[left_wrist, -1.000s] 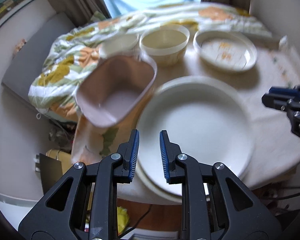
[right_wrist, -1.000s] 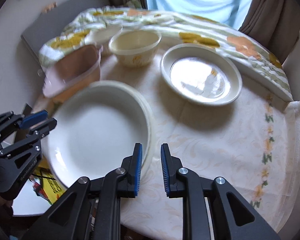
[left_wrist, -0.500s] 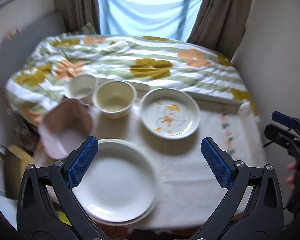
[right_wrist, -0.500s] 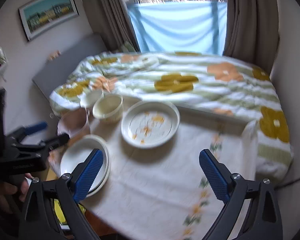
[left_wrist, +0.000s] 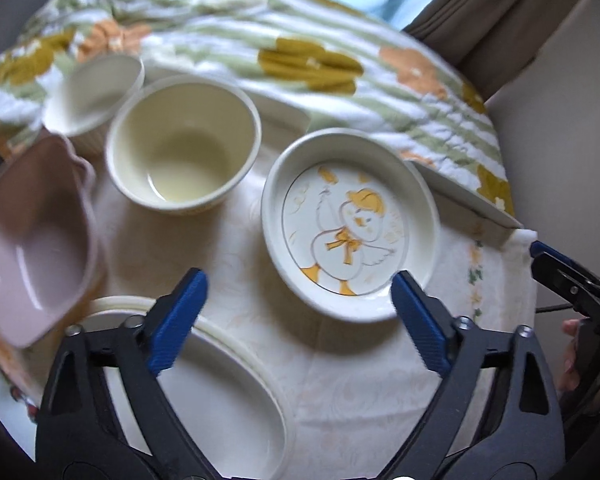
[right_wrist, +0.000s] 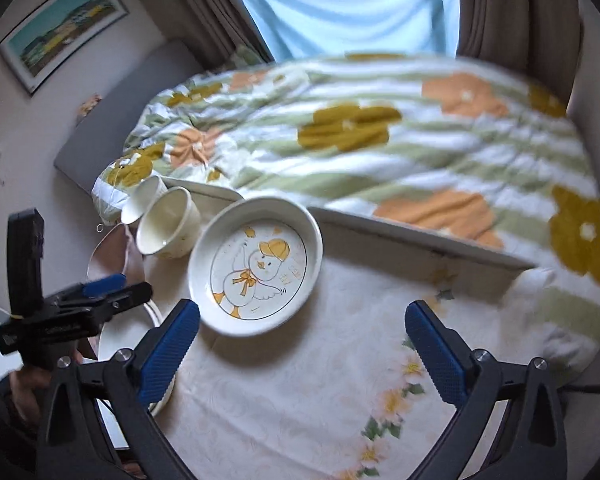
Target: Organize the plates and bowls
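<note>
A duck-print dish (left_wrist: 350,224) sits mid-table; it also shows in the right wrist view (right_wrist: 256,266). A cream bowl (left_wrist: 184,144) stands left of it, with a small white bowl (left_wrist: 94,94) behind and a pink bowl (left_wrist: 34,240) at the left edge. Stacked white plates (left_wrist: 220,396) lie at the near left. My left gripper (left_wrist: 300,324) is open and empty, above the table just before the duck dish. My right gripper (right_wrist: 302,354) is open and empty, near the duck dish's front edge.
A flowered quilt (right_wrist: 380,132) covers the bed behind the table. The tablecloth (right_wrist: 300,400) has a flower border at the right. Curtains (right_wrist: 512,12) and a window are at the back. The other gripper (left_wrist: 572,284) shows at the right edge.
Both grippers went from shut to wide open. Both pulled back and up, then the left moved closer to the duck dish.
</note>
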`<state>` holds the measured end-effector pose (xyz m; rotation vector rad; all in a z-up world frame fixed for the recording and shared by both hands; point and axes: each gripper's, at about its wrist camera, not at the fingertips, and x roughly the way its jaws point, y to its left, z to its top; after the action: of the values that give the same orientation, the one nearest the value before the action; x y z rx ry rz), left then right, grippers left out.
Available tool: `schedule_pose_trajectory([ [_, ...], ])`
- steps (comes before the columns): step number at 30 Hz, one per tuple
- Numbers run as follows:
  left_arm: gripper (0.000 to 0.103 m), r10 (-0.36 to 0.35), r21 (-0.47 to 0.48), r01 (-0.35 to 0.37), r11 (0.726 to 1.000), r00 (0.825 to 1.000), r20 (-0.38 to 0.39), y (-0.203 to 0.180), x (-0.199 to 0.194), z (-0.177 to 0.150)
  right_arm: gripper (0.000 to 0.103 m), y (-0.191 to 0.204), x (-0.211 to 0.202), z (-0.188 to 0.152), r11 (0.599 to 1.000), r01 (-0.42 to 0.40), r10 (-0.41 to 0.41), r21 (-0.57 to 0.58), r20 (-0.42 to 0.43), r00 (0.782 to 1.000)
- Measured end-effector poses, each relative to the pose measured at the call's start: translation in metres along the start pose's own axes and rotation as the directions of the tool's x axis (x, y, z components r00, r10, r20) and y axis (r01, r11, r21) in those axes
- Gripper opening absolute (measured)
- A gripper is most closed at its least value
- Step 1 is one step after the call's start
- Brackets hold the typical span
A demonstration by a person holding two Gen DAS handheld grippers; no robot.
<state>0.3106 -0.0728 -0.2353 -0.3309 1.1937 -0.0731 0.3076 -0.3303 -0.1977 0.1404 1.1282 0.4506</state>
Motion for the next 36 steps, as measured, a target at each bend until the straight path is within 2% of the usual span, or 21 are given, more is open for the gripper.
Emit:
schedule_pose_trajectory([
  [3, 0.073, 0.009, -0.013, -0.01, 1.0, 0.998, -0.062, 0.007, 0.03, 0.007, 0.1, -0.005, 0.038, 0.012, 1.0, -0.005, 0.005, 0.007, -0.069, 0.998],
  [6, 0.06, 0.014, -0.007, -0.015, 1.0, 0.994, -0.109, 0.007, 0.054, 0.012, 0.082, -0.004, 0.065, 0.019, 1.0, -0.015, 0.013, -0.016, -0.112, 0.994],
  [7, 0.054, 0.017, -0.003, -0.017, 1.0, 0.992, -0.124, 0.006, 0.061, 0.013, 0.071, -0.003, 0.075, 0.021, 0.999, -0.018, 0.014, -0.027, -0.132, 0.991],
  [8, 0.051, 0.018, -0.001, -0.019, 1.0, 0.991, -0.135, 0.006, 0.067, 0.014, 0.064, -0.003, 0.082, 0.022, 0.999, -0.023, 0.018, -0.034, -0.143, 0.99],
  [10, 0.05, 0.022, 0.001, -0.022, 1.0, 0.989, -0.149, 0.005, 0.075, 0.017, 0.056, -0.002, 0.096, 0.025, 0.998, -0.031, 0.023, -0.049, -0.168, 0.986],
  [15, 0.049, 0.041, 0.017, -0.039, 0.999, 0.99, -0.137, 0.001, 0.081, 0.024, 0.044, -0.006, 0.115, 0.03, 0.997, -0.052, 0.041, -0.053, -0.193, 0.98],
  [17, 0.039, 0.064, 0.033, -0.06, 0.998, 0.989, -0.133, -0.002, 0.082, 0.026, 0.03, -0.007, 0.121, 0.032, 0.997, -0.06, 0.048, -0.05, -0.205, 0.978],
  [18, 0.024, 0.074, 0.04, -0.069, 0.997, 0.989, -0.131, -0.004, 0.082, 0.027, 0.029, -0.008, 0.123, 0.033, 0.997, -0.063, 0.052, -0.048, -0.208, 0.977],
  [22, 0.02, 0.066, 0.022, -0.064, 0.998, 0.989, -0.13, 0.0, 0.082, 0.03, 0.014, -0.009, 0.127, 0.034, 0.997, -0.069, 0.058, -0.044, -0.21, 0.976],
  [29, 0.02, 0.076, 0.032, -0.072, 0.997, 0.989, -0.127, 0.003, 0.078, 0.026, 0.012, -0.009, 0.13, 0.034, 0.994, -0.095, 0.081, -0.054, -0.22, 0.972],
  [36, 0.02, 0.067, 0.04, -0.063, 0.997, 0.992, -0.104, 0.001, 0.066, 0.02, 0.013, -0.003, 0.115, 0.031, 0.991, -0.093, 0.075, -0.097, -0.172, 0.982],
])
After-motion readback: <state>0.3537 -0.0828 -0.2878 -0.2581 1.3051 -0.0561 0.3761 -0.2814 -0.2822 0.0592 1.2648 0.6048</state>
